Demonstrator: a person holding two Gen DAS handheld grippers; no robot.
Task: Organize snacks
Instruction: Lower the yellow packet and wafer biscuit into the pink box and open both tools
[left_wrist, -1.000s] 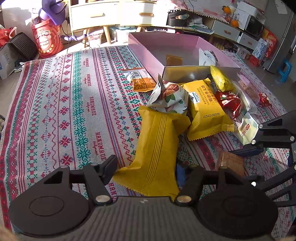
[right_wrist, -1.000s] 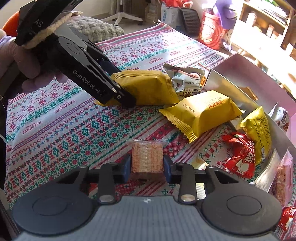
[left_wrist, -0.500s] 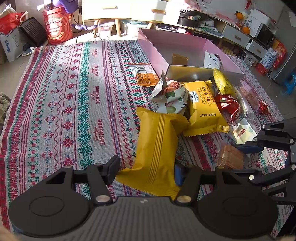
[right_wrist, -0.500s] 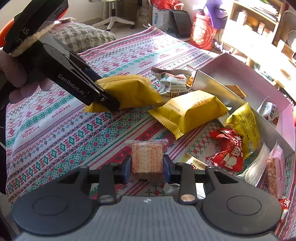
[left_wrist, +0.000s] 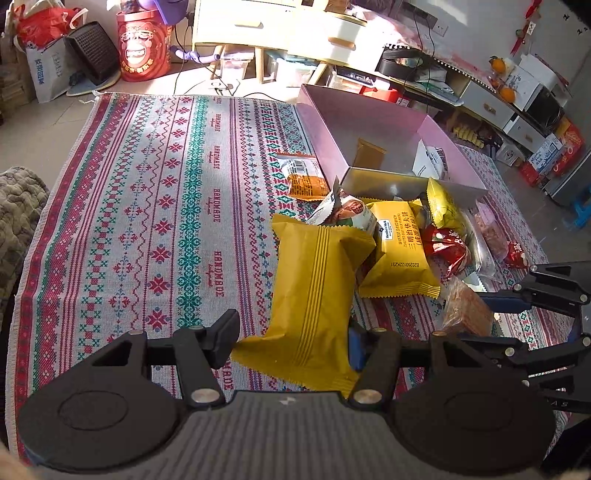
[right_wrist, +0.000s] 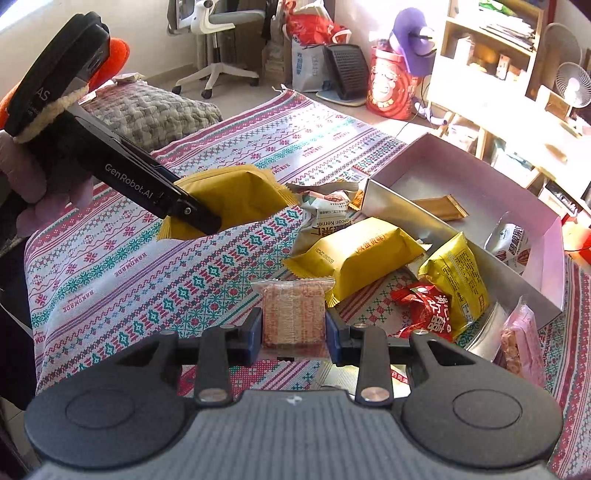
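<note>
Over the patterned cloth, the left gripper clamps a plain yellow packet by its near end, its jaws having just been closing on it. The packet's long axis runs straight out along the fingers, its far end aimed at the pink box. Seen from the right wrist, that packet hangs clear above the cloth. Beside it, the right gripper pinches a clear-wrapped biscuit bar, lengthwise along the fingers, sealed end forward, near a yellow sandwich-biscuit pack lying on the cloth.
</note>
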